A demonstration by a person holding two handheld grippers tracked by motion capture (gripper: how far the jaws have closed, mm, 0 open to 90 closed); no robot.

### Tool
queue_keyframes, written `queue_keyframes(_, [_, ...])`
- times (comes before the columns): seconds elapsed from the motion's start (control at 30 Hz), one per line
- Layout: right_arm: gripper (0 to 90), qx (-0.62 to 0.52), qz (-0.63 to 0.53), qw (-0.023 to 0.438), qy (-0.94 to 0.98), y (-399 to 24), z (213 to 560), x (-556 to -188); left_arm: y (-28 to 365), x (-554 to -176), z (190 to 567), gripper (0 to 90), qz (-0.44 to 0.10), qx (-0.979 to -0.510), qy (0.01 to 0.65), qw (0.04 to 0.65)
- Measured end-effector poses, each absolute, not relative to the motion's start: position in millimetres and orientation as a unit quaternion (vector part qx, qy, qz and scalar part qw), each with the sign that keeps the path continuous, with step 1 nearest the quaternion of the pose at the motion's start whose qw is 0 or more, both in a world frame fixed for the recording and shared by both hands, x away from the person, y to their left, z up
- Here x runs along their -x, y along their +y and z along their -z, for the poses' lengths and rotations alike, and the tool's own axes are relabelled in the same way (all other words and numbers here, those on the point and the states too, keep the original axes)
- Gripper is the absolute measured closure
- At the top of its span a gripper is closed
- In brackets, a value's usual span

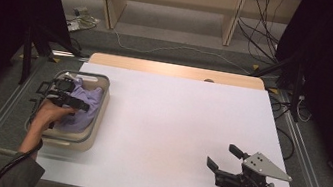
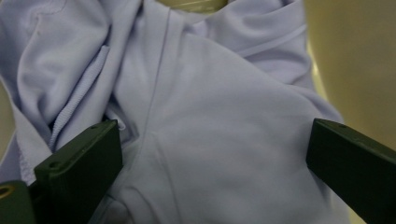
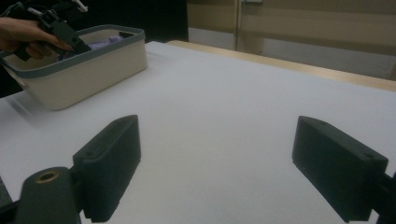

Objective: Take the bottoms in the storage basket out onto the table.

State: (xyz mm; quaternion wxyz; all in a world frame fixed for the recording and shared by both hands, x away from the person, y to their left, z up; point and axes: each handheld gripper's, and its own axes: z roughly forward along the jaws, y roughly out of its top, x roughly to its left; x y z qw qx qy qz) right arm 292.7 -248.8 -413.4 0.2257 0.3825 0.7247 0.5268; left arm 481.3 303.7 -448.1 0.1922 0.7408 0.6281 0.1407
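High view: the left claw [image 1: 73,102] is down inside the beige basket [image 1: 98,113] at the left edge of the counter [image 1: 174,125], over a crumpled lavender garment [image 1: 86,106] that lies bunched in the basket. The person's left hand [image 1: 47,114] reaches in from the near side of the basket, so the cloth lies ahead of and below that claw. The right claw [image 1: 227,158] sits near the front right corner of the counter, jaws spread apart, holding nothing, well apart from the basket. The left hand is clearly the nearer one.

Left gripper view: the left claw [image 2: 212,154] is released, jaws wide, with the garment [image 2: 210,116] between and just beyond them. Cloth reaches up to both jaws, and a seam runs roughly along the viewing direction just inside one jaw. No fold is pinched yet. The basket wall [image 2: 355,60] shows at the side. Judgement: closing here would catch the raised mound of cloth between the jaws; no sideways shift looks needed.

Right gripper view: the right claw [image 3: 217,163] is released over bare counter [image 3: 224,107]. The basket [image 3: 88,70] sits far off, with the other hand [image 3: 23,35] and its claw at its rim, and a bit of garment [image 3: 102,44] shows inside.
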Motion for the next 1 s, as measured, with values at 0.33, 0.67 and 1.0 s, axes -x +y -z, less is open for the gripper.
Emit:
queue_keyframes(0.33, [16.4, -0.381, -0.526, 0.225, 0.727, -248.8, 413.3, -293.1, 302.4, -482.7, 451.6, 0.9, -0.128, -0.743, 0.634, 0.172])
queue_keyframes(0.67, [16.5, -0.38, -0.526, 0.226, 0.727, -248.7, 413.3, -293.1, 301.5, -482.7, 458.8, 0.0, -0.105, -0.753, 0.63, 0.16])
queue_keyframes(1.0, [16.5, -0.382, -0.522, 0.227, 0.728, -248.7, 413.9, -293.4, 295.0, -482.3, 466.5, 0.0, -0.124, -0.762, 0.621, 0.139])
